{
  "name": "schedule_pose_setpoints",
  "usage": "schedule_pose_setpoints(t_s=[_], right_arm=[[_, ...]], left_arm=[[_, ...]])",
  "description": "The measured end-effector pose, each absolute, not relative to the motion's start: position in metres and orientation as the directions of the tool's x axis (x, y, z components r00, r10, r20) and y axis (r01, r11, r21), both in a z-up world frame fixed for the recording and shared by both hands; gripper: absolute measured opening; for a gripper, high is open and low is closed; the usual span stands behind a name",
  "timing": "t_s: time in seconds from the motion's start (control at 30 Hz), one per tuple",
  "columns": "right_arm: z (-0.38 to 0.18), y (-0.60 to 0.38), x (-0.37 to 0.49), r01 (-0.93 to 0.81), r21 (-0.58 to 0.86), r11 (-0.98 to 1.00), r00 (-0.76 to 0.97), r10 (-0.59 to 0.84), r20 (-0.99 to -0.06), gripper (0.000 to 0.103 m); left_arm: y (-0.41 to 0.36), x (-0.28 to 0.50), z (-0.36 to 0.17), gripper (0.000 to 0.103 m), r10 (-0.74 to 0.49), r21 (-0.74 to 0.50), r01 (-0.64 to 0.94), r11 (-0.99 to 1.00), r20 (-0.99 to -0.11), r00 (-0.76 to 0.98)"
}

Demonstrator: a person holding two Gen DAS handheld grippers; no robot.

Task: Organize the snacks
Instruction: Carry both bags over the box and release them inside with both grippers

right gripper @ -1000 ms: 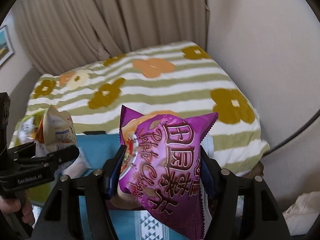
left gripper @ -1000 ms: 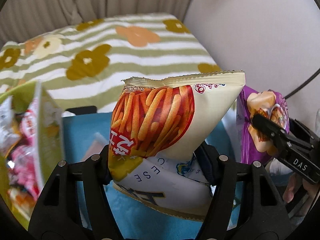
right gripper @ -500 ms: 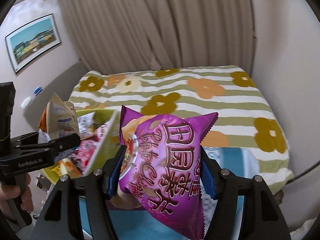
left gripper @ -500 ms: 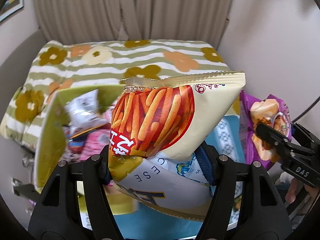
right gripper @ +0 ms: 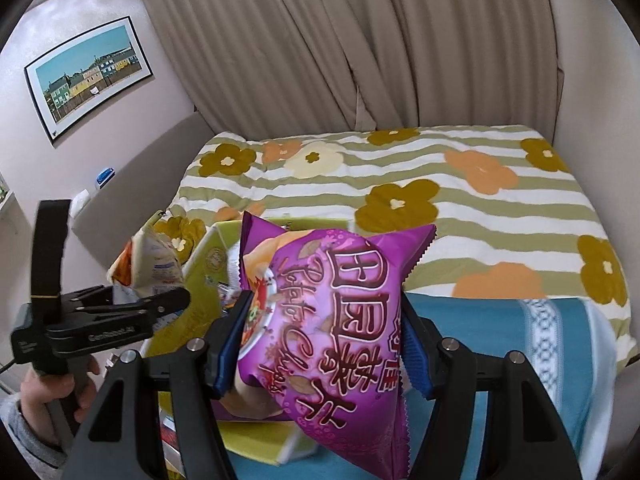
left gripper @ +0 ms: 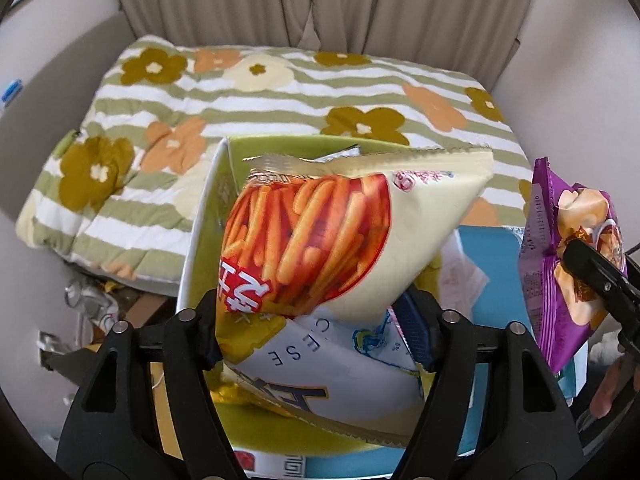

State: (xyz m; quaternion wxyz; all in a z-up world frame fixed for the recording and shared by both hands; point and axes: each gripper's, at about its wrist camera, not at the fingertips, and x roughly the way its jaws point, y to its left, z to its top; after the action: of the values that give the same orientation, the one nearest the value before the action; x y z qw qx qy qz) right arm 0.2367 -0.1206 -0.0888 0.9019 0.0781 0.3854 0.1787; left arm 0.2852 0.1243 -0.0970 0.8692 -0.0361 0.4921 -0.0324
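Observation:
My left gripper [left gripper: 320, 336] is shut on a cream bag of cheese sticks [left gripper: 340, 240] and holds it over the yellow-green box [left gripper: 200, 232]. My right gripper [right gripper: 320, 344] is shut on a purple potato chip bag [right gripper: 332, 320], held above the box's right side [right gripper: 204, 264]. The purple bag also shows at the right of the left wrist view [left gripper: 568, 264]. The left gripper with its cream bag [right gripper: 148, 264] shows at the left of the right wrist view. Most of the box's inside is hidden by the bags.
The box stands on a teal cloth [right gripper: 500, 332]. Behind it lies a bed with a striped flower quilt [left gripper: 280, 92]. Beige curtains [right gripper: 360, 48] hang at the back. A framed picture [right gripper: 88, 72] hangs on the left wall. Clutter lies on the floor [left gripper: 92, 308].
Both grippers have swung left with their bags and now hang over the box. The box has come to the middle of the left wrist view. Both grips are unchanged.

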Motion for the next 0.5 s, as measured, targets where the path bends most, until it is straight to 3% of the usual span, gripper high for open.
schedule_pose_setpoints(t_s=[0.03,0.07,0.17,0.5], right_arm=[[-0.09,-0.113,0.238,-0.26,0.274,0.926,0.636,0.378,-0.673,0.062],[-0.092,-0.105,0.241,-0.257,0.268,0.929,0.633,0.371,-0.68,0.062],[-0.097,-0.094,0.247,-0.251,0.264,0.931,0.625,0.364,-0.691,0.062],[-0.098,-0.059,0.246,-0.278,0.194,0.941,0.624,0.331,-0.708,0.062]], left_arm=[[0.127,0.29,-0.101,0.095,-0.096,-0.092,0.032,0.995,-0.857,0.506],[0.128,0.295,-0.104,0.103,-0.089,-0.08,0.04,0.996,-0.859,0.505],[0.135,0.299,-0.113,0.103,-0.084,-0.059,0.066,0.996,-0.859,0.505],[0.17,0.282,-0.106,0.103,-0.183,-0.161,0.088,0.983,-0.84,0.511]])
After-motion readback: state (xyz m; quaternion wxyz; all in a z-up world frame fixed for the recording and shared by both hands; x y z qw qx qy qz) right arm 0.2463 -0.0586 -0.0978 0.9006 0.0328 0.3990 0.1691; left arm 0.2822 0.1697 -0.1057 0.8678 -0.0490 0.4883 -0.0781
